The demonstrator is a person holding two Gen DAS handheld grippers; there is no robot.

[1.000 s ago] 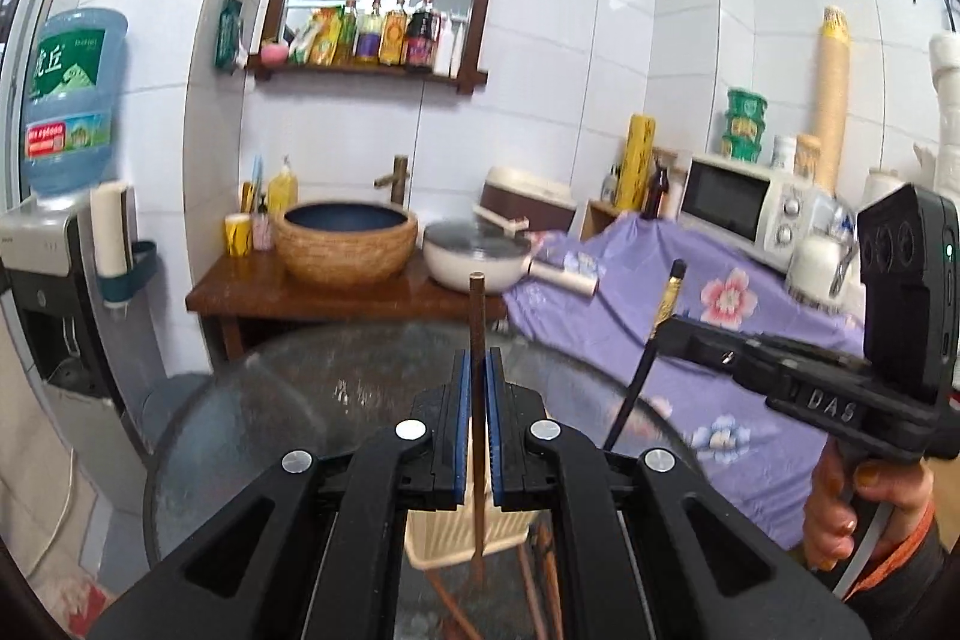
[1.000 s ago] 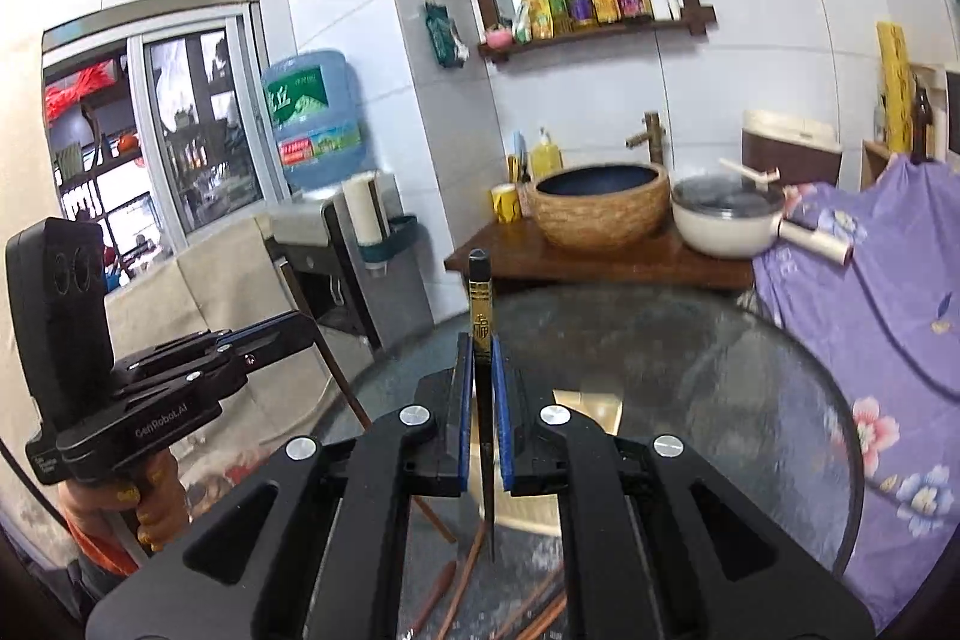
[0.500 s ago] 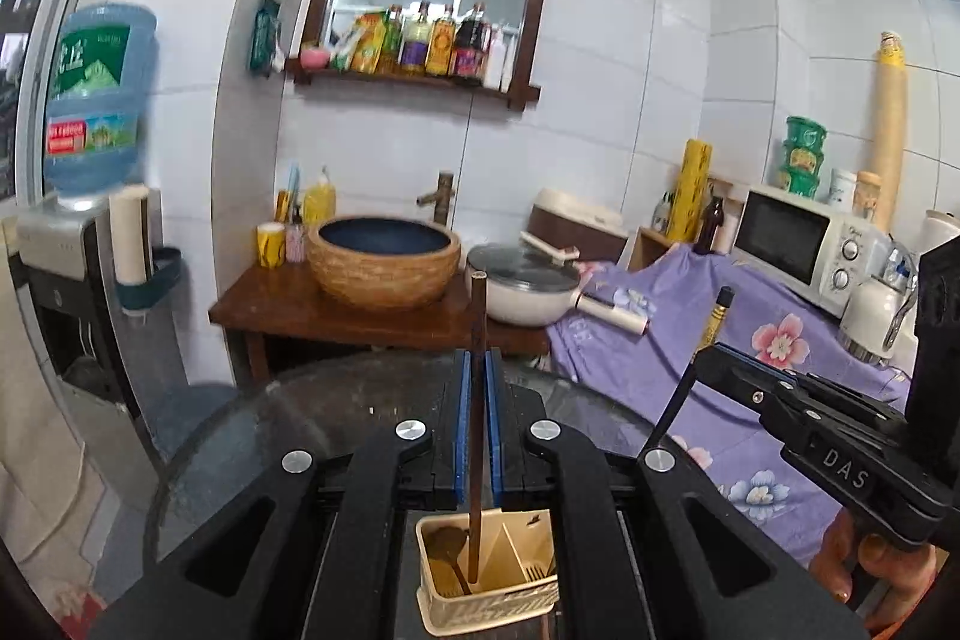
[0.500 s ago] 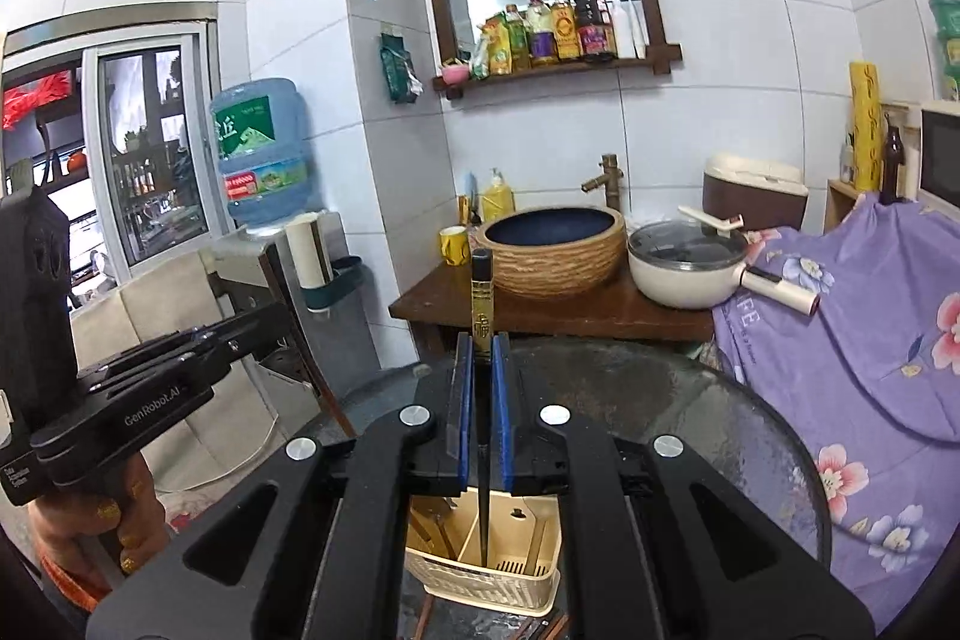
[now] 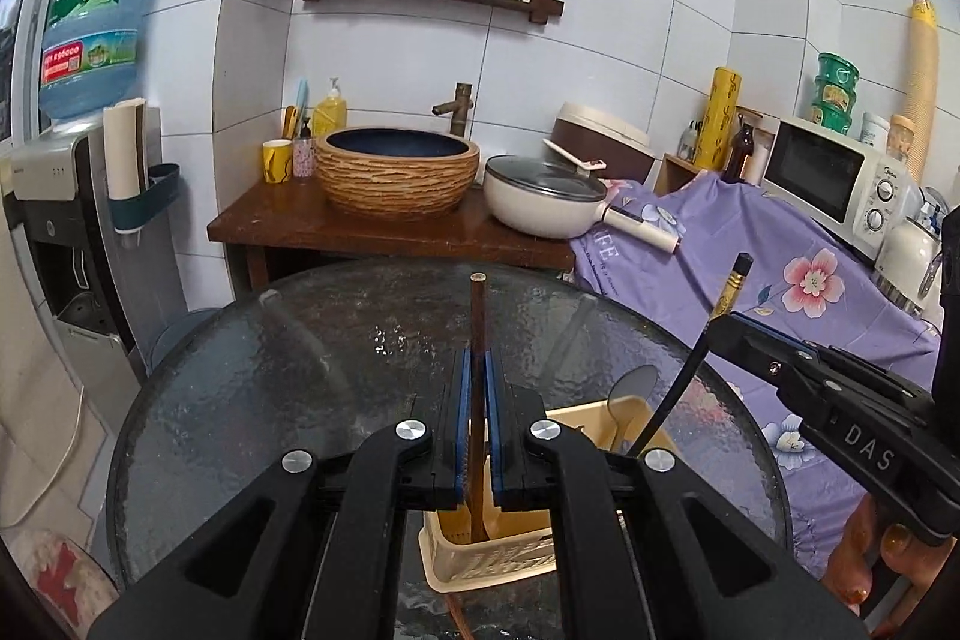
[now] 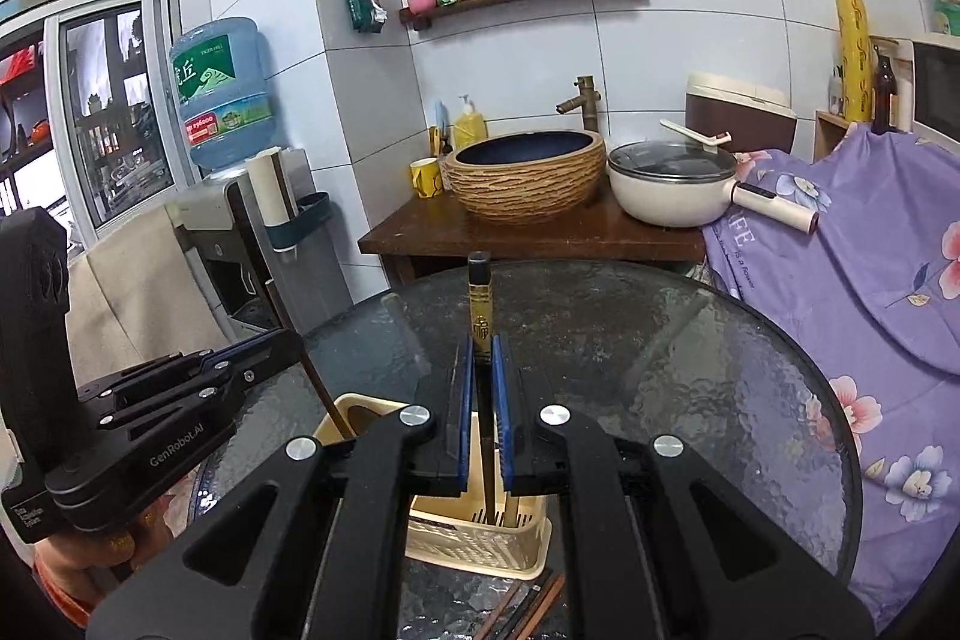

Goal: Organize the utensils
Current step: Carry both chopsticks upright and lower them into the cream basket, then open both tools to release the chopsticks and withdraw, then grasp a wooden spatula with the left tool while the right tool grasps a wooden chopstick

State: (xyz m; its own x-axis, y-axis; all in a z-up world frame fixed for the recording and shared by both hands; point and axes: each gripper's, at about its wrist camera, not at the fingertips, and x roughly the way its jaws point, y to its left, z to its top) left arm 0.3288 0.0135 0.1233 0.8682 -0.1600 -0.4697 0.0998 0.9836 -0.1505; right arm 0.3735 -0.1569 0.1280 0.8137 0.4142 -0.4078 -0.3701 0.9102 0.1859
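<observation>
Left wrist view: the left gripper (image 5: pixel 474 418) pinches a brown chopstick (image 5: pixel 477 340), its lower end inside the beige utensil basket (image 5: pixel 480 556) on the glass table (image 5: pixel 336 340).

Right wrist view: the right gripper (image 6: pixel 483 418) pinches a black gold-banded chopstick (image 6: pixel 480 316) over the same basket.

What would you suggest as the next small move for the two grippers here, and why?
Probably lower both a little further, then open. The left gripper pinches a brown chopstick, the right gripper a black one, and both lower tips already reach inside the cream caddy.
</observation>
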